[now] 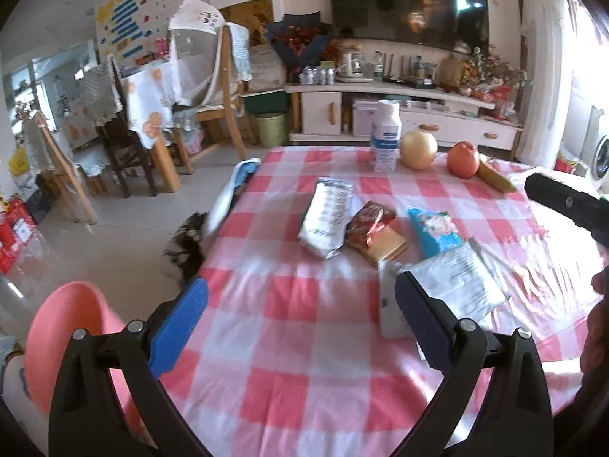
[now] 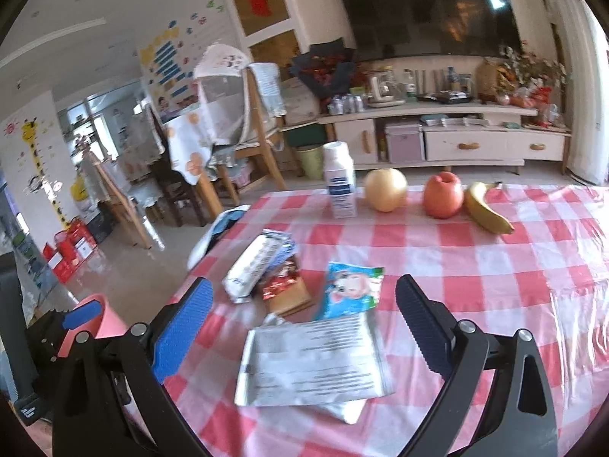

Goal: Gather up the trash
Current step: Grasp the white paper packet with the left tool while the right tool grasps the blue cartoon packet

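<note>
I have both grippers, left gripper (image 1: 300, 301) and right gripper (image 2: 304, 301), spread wide and empty above the red-checked table (image 2: 475, 266). The flat silver foil wrapper (image 2: 312, 365) lies near, between my right fingers; a pink plastic bin (image 1: 64, 327) sits left.

Wrappers (image 2: 304, 327) crowd table centre; right cloth (image 2: 514, 266) free.

Both wrist views face across the checked table (image 1: 289, 342), sharing it

A home living room: television (image 2: 426, 11), dining chairs (image 1: 224, 87), checked tablecloth (image 2: 495, 266).
</note>
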A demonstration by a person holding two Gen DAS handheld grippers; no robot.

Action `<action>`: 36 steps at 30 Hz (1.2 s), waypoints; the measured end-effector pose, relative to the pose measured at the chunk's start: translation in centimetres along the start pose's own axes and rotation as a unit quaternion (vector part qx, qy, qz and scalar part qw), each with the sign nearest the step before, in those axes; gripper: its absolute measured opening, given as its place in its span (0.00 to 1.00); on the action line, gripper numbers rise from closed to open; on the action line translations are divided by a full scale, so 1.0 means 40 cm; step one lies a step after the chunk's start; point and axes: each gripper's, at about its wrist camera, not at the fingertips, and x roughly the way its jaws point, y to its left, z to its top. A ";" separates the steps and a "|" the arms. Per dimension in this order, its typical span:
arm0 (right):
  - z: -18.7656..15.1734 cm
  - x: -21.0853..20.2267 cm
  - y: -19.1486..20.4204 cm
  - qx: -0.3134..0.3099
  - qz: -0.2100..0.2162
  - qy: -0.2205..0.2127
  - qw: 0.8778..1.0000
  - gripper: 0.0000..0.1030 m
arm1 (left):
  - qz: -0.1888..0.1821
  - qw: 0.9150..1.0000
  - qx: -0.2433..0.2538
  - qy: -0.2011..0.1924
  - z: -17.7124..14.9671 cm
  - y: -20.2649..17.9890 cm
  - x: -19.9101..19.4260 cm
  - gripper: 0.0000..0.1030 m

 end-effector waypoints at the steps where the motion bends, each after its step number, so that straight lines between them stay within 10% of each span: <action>1: 0.002 0.008 -0.017 0.006 -0.006 0.002 1.000 0.93 | -0.006 1.000 -0.003 -0.001 0.008 -0.001 0.016 0.96; 25: -0.018 0.335 -0.132 0.028 -0.020 0.127 0.991 0.93 | -0.078 0.991 0.001 0.111 0.155 -0.019 0.536 0.95; 36: -0.039 0.419 -0.061 -0.033 -0.037 0.176 0.983 0.93 | -0.075 0.986 -0.017 0.147 0.136 -0.016 0.574 0.65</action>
